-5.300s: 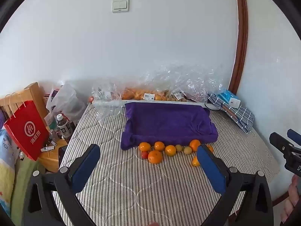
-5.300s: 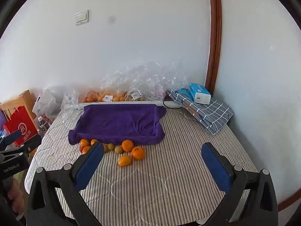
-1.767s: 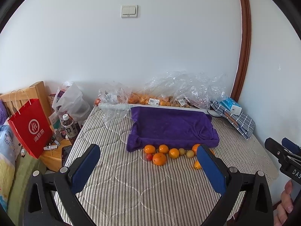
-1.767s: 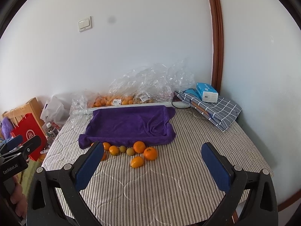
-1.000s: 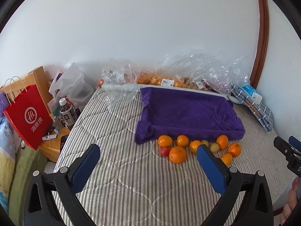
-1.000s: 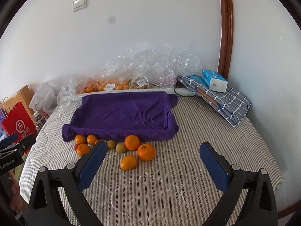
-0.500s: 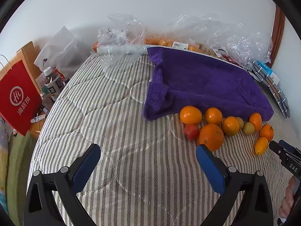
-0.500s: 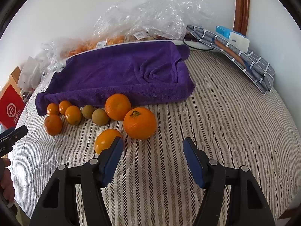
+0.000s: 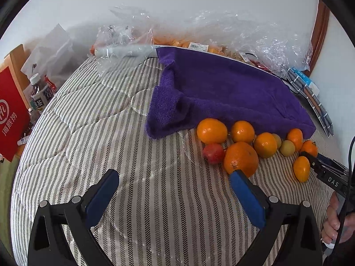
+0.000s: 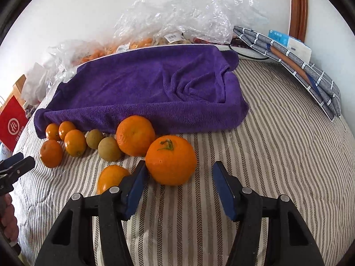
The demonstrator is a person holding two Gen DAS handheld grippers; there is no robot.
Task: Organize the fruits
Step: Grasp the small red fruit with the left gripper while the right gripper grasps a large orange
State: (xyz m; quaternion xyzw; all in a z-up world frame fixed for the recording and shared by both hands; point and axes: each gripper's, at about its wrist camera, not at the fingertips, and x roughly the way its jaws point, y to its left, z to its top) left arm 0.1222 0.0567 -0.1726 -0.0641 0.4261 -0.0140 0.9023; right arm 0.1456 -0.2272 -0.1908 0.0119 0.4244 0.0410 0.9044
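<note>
Several oranges, two small green-brown fruits and one red fruit [image 9: 213,153] lie in a row on the striped bed in front of a purple towel [image 10: 153,88] draped over a tray. My right gripper [image 10: 178,174] is open, its jaws either side of a big stemmed orange [image 10: 170,163], just short of it. A small oval orange [image 10: 112,177] lies left of its left finger. My left gripper [image 9: 174,177] is open and empty over bare bedcover; its right finger tip is just before a large orange [image 9: 240,159]. The right gripper's tip also shows in the left wrist view [image 9: 310,158].
Clear plastic bags with more fruit [image 10: 177,17] lie along the wall behind the towel. A folded checked cloth with a tissue box [image 10: 299,53] sits at the right. A red paper bag [image 9: 10,115] and bottles [image 9: 41,97] stand left of the bed.
Both grippers have come down and forward, close to the fruit row. The right gripper's jaws have narrowed and now flank the stemmed orange. The left jaws stay wide.
</note>
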